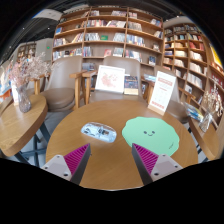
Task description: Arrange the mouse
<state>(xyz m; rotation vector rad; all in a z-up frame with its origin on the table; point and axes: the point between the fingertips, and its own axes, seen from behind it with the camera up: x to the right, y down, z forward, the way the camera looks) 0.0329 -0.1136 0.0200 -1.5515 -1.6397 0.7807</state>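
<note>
A grey and white mouse (98,131) lies on the round wooden table (110,160), beyond my fingers and a little left of centre. A mint green round mouse mat with a small face (152,134) lies to the right of the mouse, just ahead of my right finger. My gripper (112,160) is open and empty, held above the near part of the table. Its two pink pads, the left (76,157) and the right (146,158), stand wide apart with bare table between them.
A white card stand (109,79) and a book (131,85) are at the table's far edge, and a sign (161,92) stands at the right. Chairs (65,80) are behind the table. Another table with a vase of flowers (22,85) is at the left. Bookshelves (110,35) fill the back.
</note>
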